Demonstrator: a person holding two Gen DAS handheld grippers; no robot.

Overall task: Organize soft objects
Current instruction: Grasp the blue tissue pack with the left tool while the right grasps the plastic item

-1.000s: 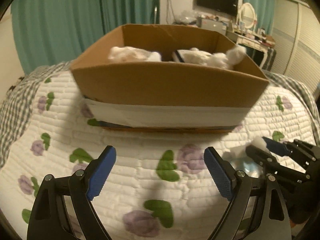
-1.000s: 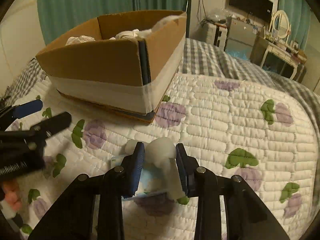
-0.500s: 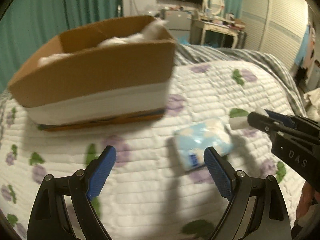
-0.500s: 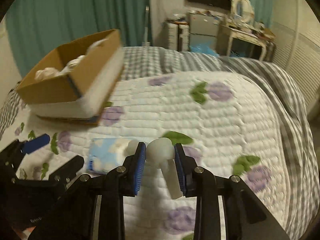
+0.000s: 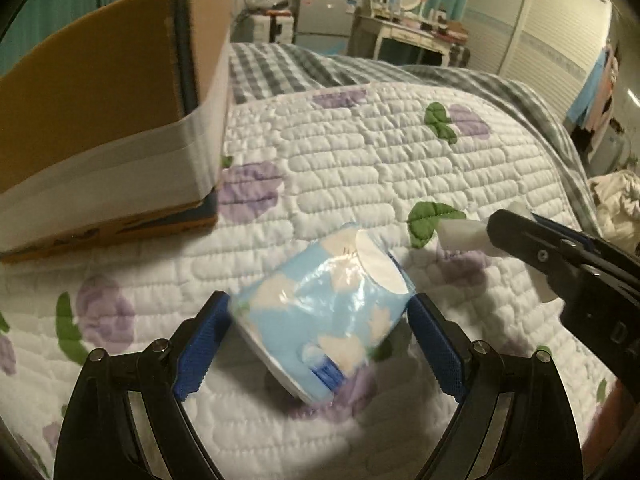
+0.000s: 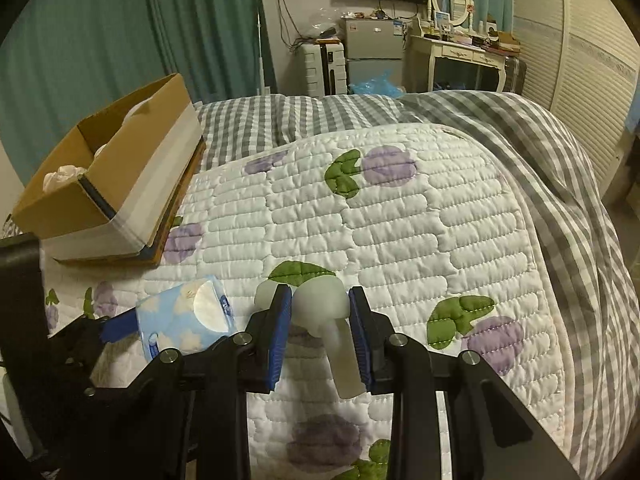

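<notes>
A light blue tissue pack (image 5: 324,316) with white cloud print lies on the quilt, between the fingers of my left gripper (image 5: 320,340). The jaws are open, their pads close to the pack's sides. The pack also shows in the right wrist view (image 6: 184,320). My right gripper (image 6: 318,328) is shut on a white mushroom-shaped soft toy (image 6: 324,312) and holds it above the quilt. In the left wrist view that gripper (image 5: 560,256) is at the right with the toy (image 5: 460,236). A cardboard box (image 6: 108,184) with white soft items stands at the left.
The box (image 5: 100,112) stands close on the left of the left gripper. A white quilt (image 6: 400,216) with purple flowers covers the bed, over a grey checked blanket (image 6: 560,168). A dresser, a fridge and teal curtains stand beyond the bed.
My left gripper has swung right from facing the box and moved in around the tissue pack. My right gripper has carried the toy right, away from the box.
</notes>
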